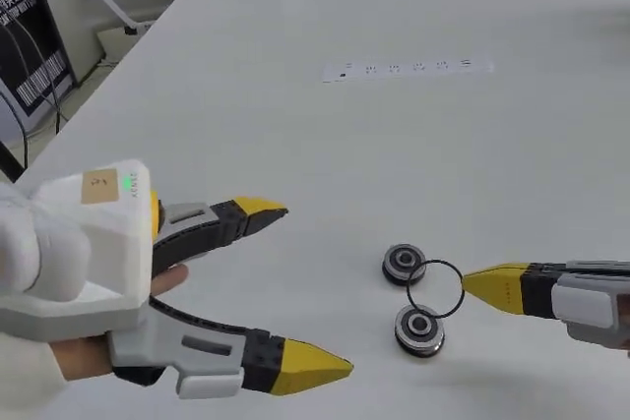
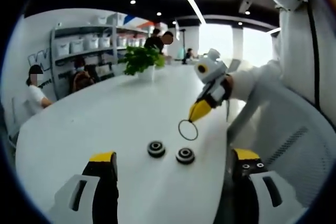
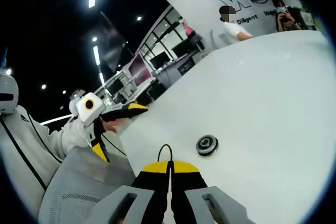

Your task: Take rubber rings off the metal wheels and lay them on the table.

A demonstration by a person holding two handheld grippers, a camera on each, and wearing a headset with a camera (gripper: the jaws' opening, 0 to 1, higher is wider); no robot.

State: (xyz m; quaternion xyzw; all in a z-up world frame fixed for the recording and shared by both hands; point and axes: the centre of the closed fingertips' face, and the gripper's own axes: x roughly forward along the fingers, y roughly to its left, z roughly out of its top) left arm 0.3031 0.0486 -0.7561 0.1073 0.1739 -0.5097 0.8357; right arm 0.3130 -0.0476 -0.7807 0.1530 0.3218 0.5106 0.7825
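Right tongs (image 1: 467,285) clench the rubber ring (image 1: 440,263); the left gripper view shows it hanging clear of both metal wheels (image 2: 156,148). Left tongs (image 1: 313,287) gape, released.

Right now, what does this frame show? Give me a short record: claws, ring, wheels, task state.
left claw: open, holding nothing, short of the wheels
right claw: shut on the rubber ring, pinched at its tip
metal wheels: two, lying flat on the table, apart from each other
task state: ring off both wheels, not yet released
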